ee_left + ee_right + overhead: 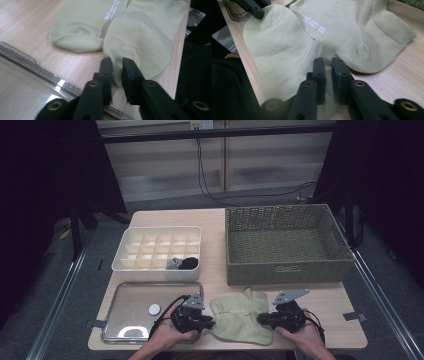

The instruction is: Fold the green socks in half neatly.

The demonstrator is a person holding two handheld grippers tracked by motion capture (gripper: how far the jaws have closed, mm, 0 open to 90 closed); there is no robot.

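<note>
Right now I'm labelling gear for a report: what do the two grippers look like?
Both the left gripper and the right gripper are black, each topped by a grey three-cornered plate. Their flat black jaws carry brass-coloured rivets, and a black cable trails from each.

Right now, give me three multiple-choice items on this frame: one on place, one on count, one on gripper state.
1. Where does the olive woven basket stand?
A. On the table's far right
B. Inside the metal tray
C. On the floor

2. How many pale green socks lie at the near table edge?
A. One
B. Two
C. Four

3. What is the left gripper doing?
A. Hanging open above the basket
B. Shut on the small white disc
C. Pinching the edge of a sock

Answers:
1. A: the high view shows it right of the white divided organiser box.
2. B: two socks lie overlapped between the grippers.
3. C: its own view shows sock fabric between the nearly closed jaws; the right gripper pinches the sock likewise.
</note>
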